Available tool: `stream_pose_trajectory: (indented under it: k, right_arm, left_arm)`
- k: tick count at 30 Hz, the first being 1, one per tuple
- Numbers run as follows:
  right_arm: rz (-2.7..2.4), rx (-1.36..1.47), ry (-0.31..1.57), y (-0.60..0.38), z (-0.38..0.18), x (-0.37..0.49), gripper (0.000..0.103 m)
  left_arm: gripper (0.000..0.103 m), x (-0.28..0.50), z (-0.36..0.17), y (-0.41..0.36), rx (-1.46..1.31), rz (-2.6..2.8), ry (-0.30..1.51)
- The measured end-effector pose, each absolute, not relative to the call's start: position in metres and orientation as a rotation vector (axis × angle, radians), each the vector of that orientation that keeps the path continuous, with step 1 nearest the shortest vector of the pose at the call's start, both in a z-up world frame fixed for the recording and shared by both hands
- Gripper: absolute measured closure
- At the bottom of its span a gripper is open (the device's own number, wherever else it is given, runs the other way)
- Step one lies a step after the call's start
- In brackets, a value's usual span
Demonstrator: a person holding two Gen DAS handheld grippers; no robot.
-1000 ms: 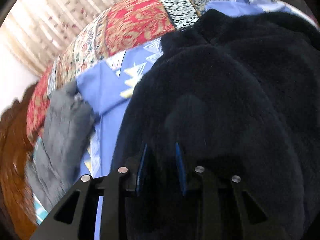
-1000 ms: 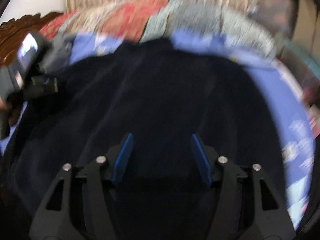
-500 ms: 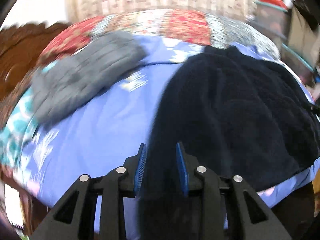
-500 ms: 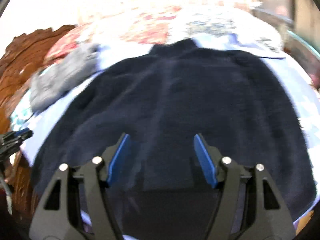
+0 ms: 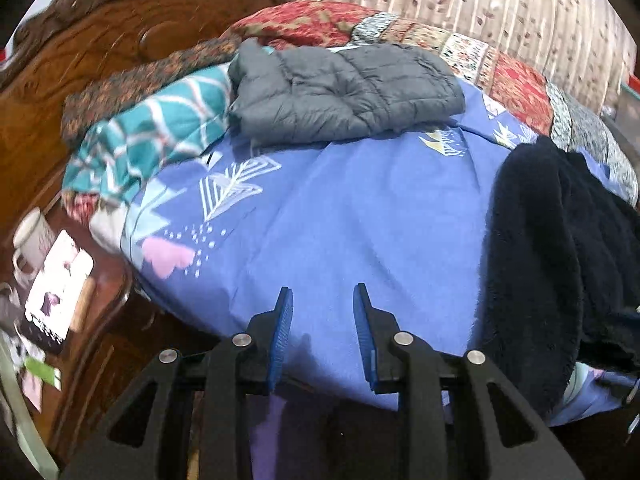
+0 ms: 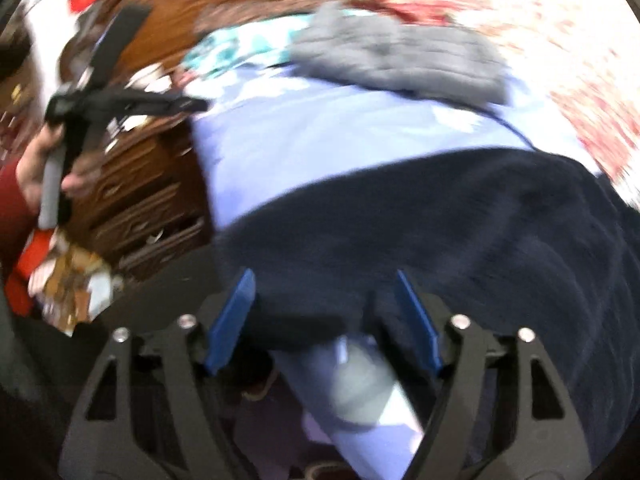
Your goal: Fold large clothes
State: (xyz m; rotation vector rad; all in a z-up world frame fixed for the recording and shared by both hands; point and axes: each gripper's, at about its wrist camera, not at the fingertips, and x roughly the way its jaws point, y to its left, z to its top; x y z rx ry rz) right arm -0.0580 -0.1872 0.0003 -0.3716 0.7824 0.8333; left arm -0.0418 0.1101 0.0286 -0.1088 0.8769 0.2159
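Note:
A dark navy fleece garment (image 5: 532,260) lies spread on the blue patterned bedsheet (image 5: 360,208), at the right of the left wrist view. My left gripper (image 5: 322,312) hovers over bare sheet left of the fleece, its blue pads a little apart with nothing between them. In the blurred right wrist view the fleece (image 6: 460,220) fills the lower right. My right gripper (image 6: 324,300) is at its near edge and its jaws are opening. The fleece hem lies between the pads, which do not press on it. The left gripper (image 6: 80,100) shows far left, held by a hand (image 6: 36,168).
A folded grey puffer jacket (image 5: 344,92) rests at the head of the bed beside a teal patterned pillow (image 5: 152,136). A carved wooden headboard (image 5: 92,40) stands behind. A nightstand (image 5: 100,288) at the left carries a mug (image 5: 30,236) and small items.
Both views swung left. My left gripper left the fleece and now hangs over bare sheet near the bed's left edge. My right gripper moved to the fleece's near-left edge and its jaws widened.

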Motion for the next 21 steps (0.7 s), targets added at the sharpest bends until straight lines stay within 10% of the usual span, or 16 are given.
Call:
stream_pose_trajectory:
  k: [8,11,21]
  right_arm:
    - [0.880,-0.617,0.821,-0.119,-0.035,-0.060,0.029]
    - [0.884,-0.572,0.937,-0.110,-0.041,-0.038,0.092]
    - [1.002,-0.170,0.664,-0.078,0.174,0.061,0.095]
  left_arm:
    - [0.049,-0.054,0.006,0.106,-0.162,0.189,0.908]
    - [0.049,-0.056,0.003,0.106,-0.163,0.185,0.907]
    - [0.050,-0.056,0.013,0.121,-0.234,0.222,0.877]
